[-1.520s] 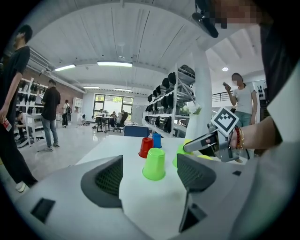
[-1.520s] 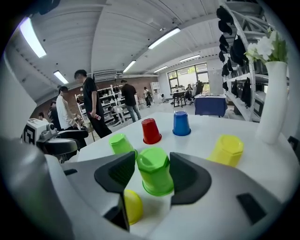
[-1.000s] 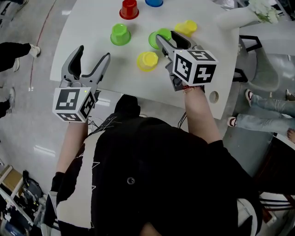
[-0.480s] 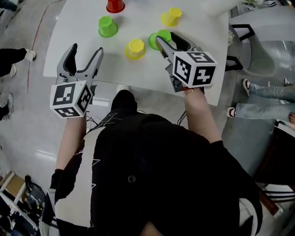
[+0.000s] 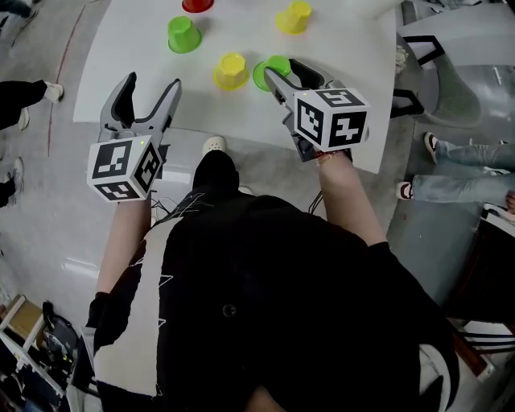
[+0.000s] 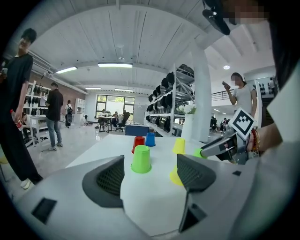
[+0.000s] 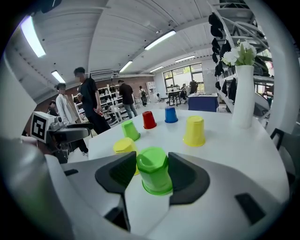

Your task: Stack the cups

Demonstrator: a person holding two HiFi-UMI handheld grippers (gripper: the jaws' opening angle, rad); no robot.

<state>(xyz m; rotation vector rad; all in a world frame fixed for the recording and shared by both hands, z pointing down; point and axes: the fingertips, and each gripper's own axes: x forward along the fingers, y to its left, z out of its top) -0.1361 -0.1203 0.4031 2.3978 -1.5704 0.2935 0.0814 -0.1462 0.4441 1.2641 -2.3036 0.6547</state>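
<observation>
Dragged back by my right gripper point(image 5: 282, 69), whose jaws clamp it, the upturned green plastic cup point(image 7: 153, 171) now sits upper centre, beside the yellow plastic cup point(image 5: 231, 71); my left gripper point(image 5: 153, 81) gapes empty.

The white table point(image 5: 338, 48) in front of me carries six upturned plastic cups and a white vase point(image 7: 243, 96). The front green cup point(image 5: 272, 71) is nearest my edge; whether its rim touches the top I cannot tell. Just beside it, to the left, stands the near yellow cup point(image 5: 230, 71). Farther back are the left green cup point(image 5: 183, 34) and the far yellow cup point(image 5: 293, 16), well apart. The red cup point(image 7: 149, 120) and blue cup point(image 7: 171, 114) stand close together at the far side. The vase stands near the right edge.
</observation>
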